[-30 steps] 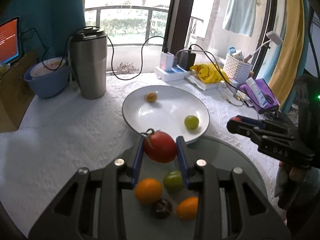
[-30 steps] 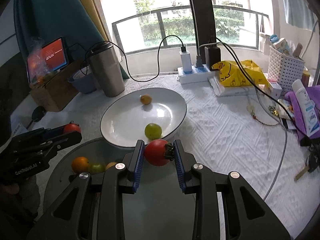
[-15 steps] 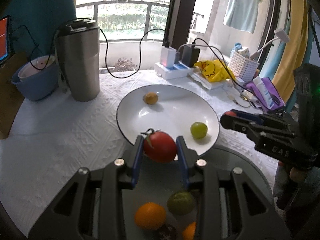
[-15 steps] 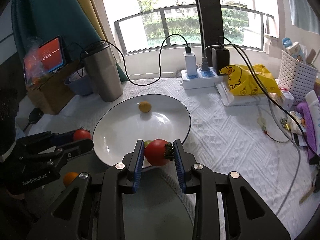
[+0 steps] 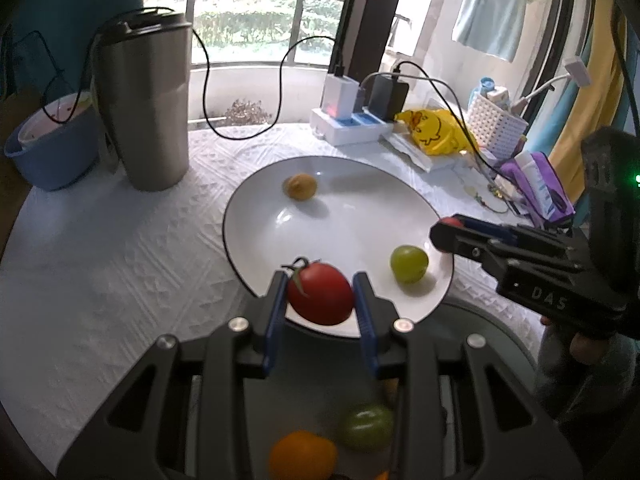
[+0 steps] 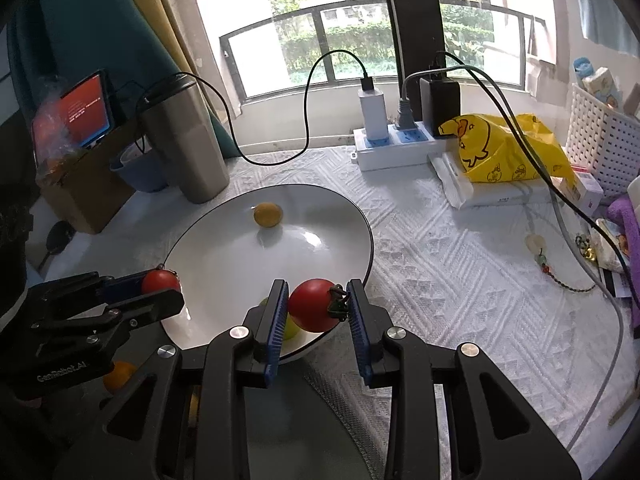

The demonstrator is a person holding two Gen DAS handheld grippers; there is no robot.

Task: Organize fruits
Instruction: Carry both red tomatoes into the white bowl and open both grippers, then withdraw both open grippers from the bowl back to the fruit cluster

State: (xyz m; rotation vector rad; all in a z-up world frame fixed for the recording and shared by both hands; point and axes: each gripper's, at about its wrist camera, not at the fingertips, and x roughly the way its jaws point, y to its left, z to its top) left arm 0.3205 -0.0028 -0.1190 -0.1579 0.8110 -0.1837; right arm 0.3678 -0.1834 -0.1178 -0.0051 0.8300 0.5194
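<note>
Here, the left gripper [image 5: 320, 296] is clamped on a red tomato [image 5: 320, 294] over the white plate's [image 5: 264, 240] six-o'clock rim; the right gripper [image 6: 316, 310] pinches a second tomato [image 6: 312, 310] over the rim at about four o'clock, beside a green fruit [image 5: 409, 264].

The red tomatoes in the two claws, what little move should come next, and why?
Probably ease both forward and lower them over the white plate. The left claw grips a red tomato at the plate's near rim; the right claw grips its own tomato there too. Both tomatoes seem raised.
</note>
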